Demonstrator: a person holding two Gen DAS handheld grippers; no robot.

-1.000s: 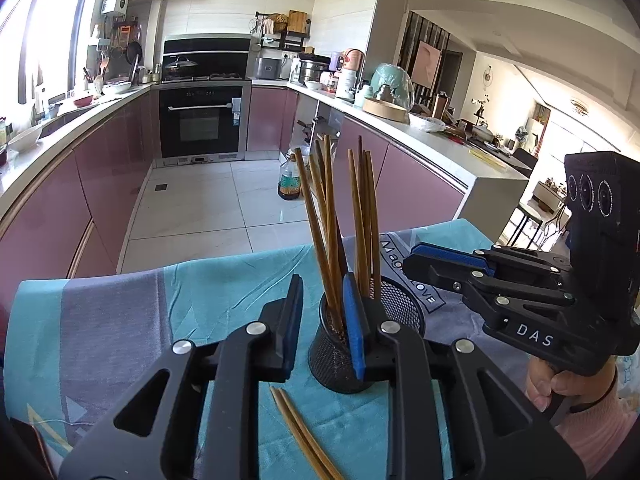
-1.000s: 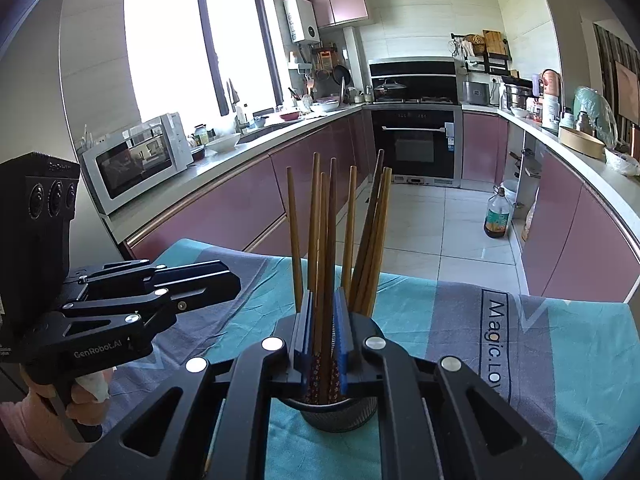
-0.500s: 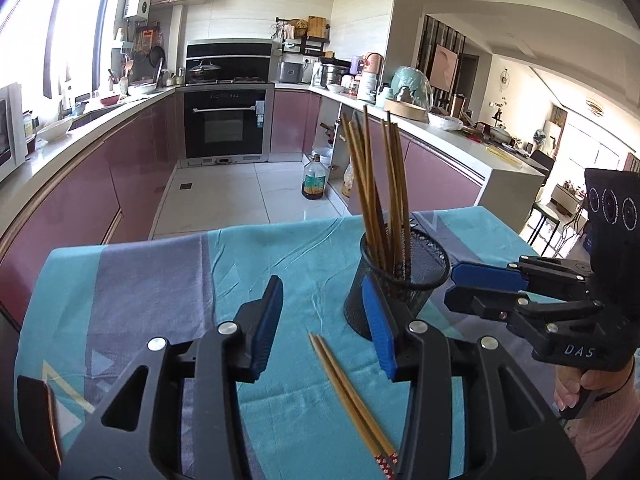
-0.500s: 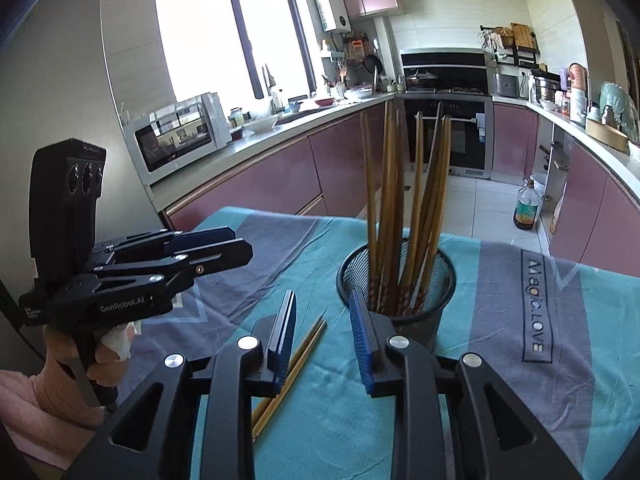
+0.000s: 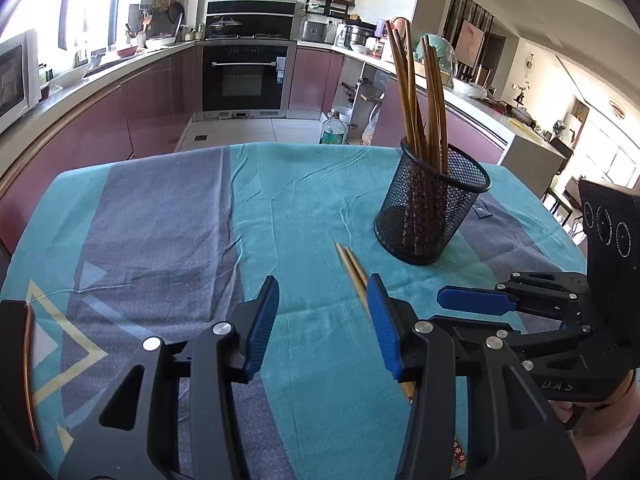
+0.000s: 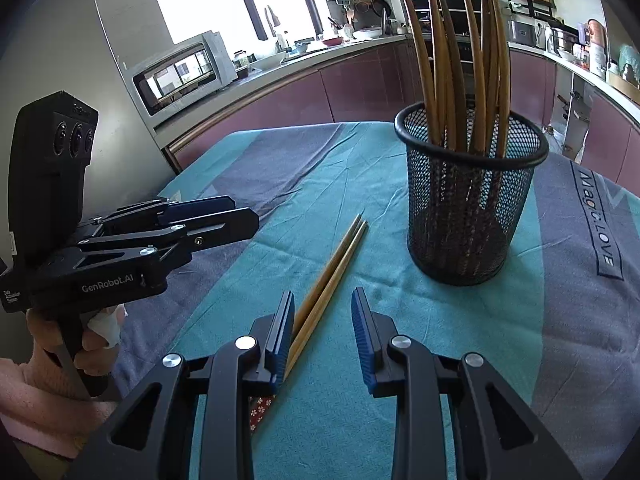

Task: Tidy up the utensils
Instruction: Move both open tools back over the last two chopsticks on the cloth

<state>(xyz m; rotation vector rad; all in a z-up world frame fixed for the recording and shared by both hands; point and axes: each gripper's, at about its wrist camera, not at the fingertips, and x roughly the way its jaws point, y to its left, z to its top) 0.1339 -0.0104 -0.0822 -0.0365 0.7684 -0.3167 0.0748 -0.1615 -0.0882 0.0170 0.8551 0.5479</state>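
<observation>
A black mesh cup (image 5: 432, 208) holds several brown chopsticks (image 5: 420, 96) upright on the teal and grey cloth; it also shows in the right wrist view (image 6: 468, 200). A loose pair of chopsticks (image 6: 332, 272) lies flat on the cloth in front of the cup, also seen in the left wrist view (image 5: 354, 270). My left gripper (image 5: 322, 320) is open and empty, low over the cloth left of the pair. My right gripper (image 6: 322, 332) is open and empty; its left pad (image 6: 282, 332) hides part of the pair.
The table's far edge drops to the kitchen floor. A dark object with a copper rim (image 5: 24, 368) lies at the cloth's left edge. Purple counters, an oven (image 5: 244, 76) and a microwave (image 6: 180, 72) stand behind.
Both grippers pulled back from the mesh cup and lowered toward the cloth. My right gripper, shut on chopsticks in the cup a second ago, opened and now sits over the loose pair.
</observation>
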